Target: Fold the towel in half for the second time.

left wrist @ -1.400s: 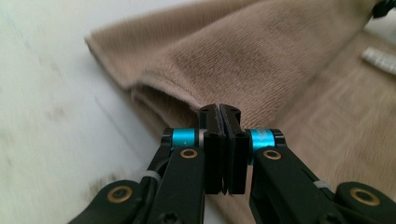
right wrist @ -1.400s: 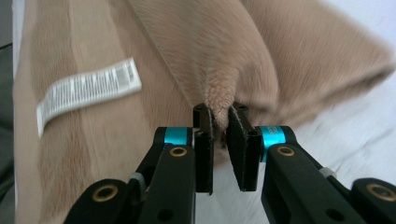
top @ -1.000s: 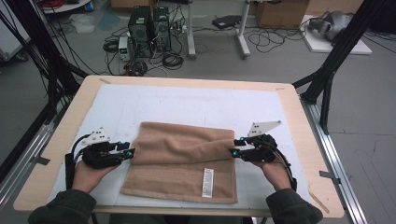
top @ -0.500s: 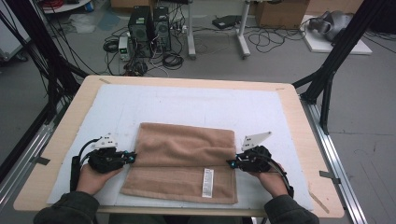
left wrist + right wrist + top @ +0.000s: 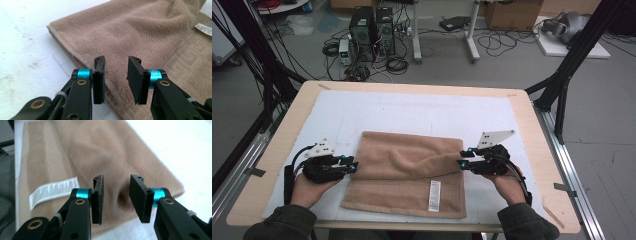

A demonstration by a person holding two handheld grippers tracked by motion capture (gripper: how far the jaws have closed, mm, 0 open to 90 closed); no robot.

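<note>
Towel [image 5: 407, 175] flat on white mat [image 5: 412, 112], label [image 5: 434, 195] up, wooden table [image 5: 277, 145].

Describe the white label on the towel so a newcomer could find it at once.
Start at the wooden table with its white mat, where a folded tan towel lies between the left gripper and the right gripper. On the towel's lower layer, near the front edge toward the right corner, sits the label: a small white printed strip, the only white patch on the tan cloth.
</note>
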